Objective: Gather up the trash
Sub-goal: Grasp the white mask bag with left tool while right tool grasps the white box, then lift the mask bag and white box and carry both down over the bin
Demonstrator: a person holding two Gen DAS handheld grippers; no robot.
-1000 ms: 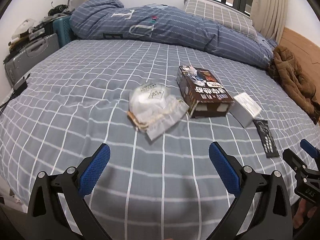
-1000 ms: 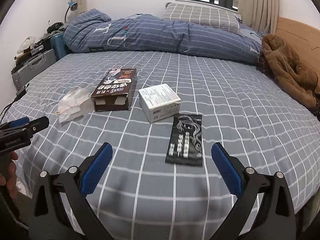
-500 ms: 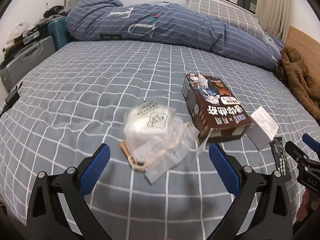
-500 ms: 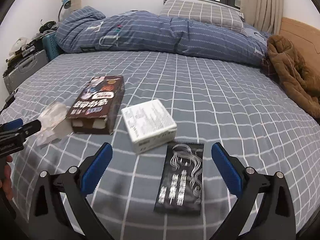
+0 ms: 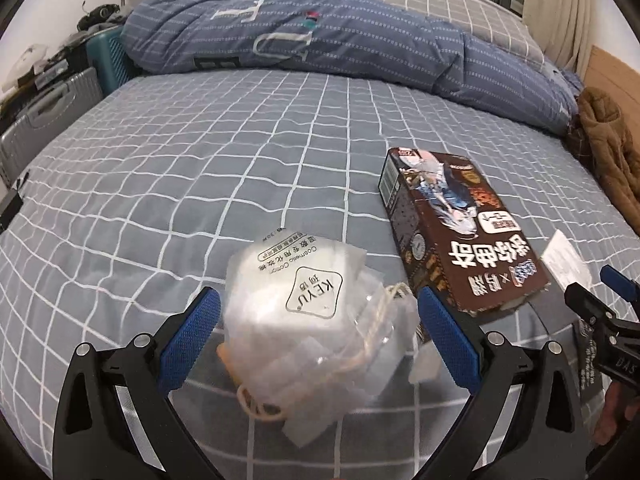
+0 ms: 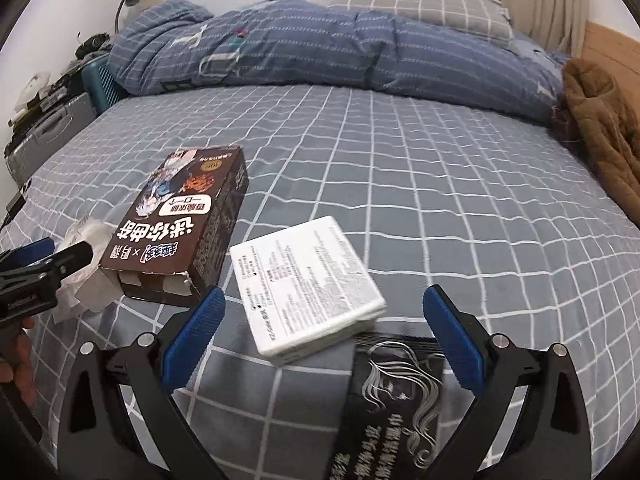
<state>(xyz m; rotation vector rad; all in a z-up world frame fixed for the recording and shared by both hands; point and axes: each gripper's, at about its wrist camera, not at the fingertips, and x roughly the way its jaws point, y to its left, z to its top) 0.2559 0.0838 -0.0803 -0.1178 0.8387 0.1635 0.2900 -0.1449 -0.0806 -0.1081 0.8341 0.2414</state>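
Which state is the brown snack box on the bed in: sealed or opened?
Opened. In the right wrist view, the brown snack box lies flat with its near end torn, flaps loose. Contents cannot be told.

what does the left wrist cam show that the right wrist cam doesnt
Only the left wrist view shows the clear cotton pad bag in full, KEYU label and drawstring, between the open left tongs.

Only the right wrist view shows the white box whole and the black sachet clearly, with the open right tongs around them.

Both show the brown snack box, the checked bed sheet, the rolled blue duvet and the brown jacket.
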